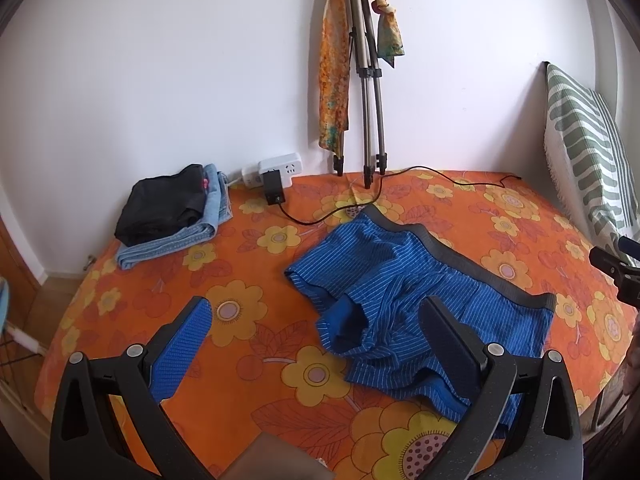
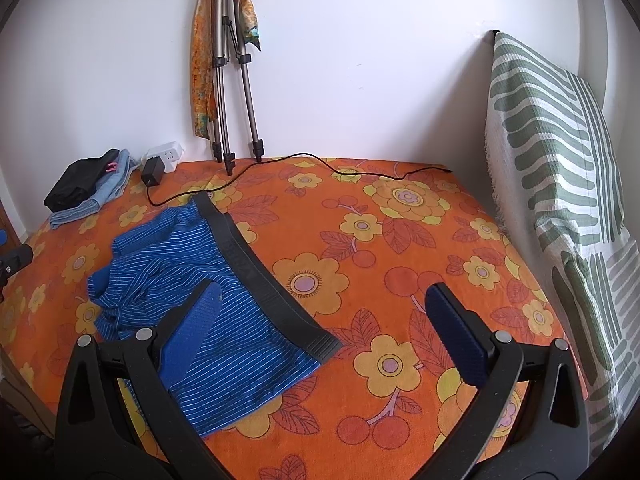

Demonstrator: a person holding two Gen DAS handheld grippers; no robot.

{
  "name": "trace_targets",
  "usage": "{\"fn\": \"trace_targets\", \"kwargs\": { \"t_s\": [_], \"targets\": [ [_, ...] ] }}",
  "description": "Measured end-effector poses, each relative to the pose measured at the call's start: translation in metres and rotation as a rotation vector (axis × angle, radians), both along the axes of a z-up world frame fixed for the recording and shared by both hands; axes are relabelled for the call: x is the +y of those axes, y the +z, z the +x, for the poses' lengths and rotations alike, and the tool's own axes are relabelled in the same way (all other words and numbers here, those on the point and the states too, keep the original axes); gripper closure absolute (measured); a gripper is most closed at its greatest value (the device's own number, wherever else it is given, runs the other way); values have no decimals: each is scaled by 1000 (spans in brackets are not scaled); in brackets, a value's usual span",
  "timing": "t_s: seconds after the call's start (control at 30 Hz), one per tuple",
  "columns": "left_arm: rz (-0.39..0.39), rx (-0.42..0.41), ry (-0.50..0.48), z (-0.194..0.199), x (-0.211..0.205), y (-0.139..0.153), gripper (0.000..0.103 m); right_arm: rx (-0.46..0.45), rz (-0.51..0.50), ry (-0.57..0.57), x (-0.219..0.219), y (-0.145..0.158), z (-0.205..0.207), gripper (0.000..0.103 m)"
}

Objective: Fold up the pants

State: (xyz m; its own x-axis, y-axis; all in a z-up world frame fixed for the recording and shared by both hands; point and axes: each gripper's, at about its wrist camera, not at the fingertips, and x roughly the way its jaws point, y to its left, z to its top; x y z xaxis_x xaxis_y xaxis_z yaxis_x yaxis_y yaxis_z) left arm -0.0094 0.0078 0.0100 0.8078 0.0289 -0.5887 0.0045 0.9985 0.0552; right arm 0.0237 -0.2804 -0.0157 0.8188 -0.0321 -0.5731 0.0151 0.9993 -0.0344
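blue striped shorts [image 1: 404,292] lie rumpled on orange floral bed [image 1: 248,360] | left gripper [image 1: 316,344] fingers apart, apparently above cloth | right gripper [image 2: 324,328] fingers apart, holding nothing

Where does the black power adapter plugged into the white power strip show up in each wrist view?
Left wrist: the black power adapter sits upper left of centre, by the white power strip at the wall.
Right wrist: the adapter is far upper left, same strip.
Shared landmark: the metal tripod draped with an orange scarf.
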Motion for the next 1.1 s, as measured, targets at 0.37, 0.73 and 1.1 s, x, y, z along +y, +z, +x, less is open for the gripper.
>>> {"fn": "trace_targets", "kwargs": {
  "t_s": [0.37,0.73,1.1],
  "targets": [
    [-2,-1,2,0,0,1,0,1,1,1,-1,0,0,0],
    [-1,-8,6,-1,0,3,0,1,1,1,-1,0,0,0],
    [-2,-12,9,-1,1,3,0,2,1,2,-1,0,0,0]
  ]
}}
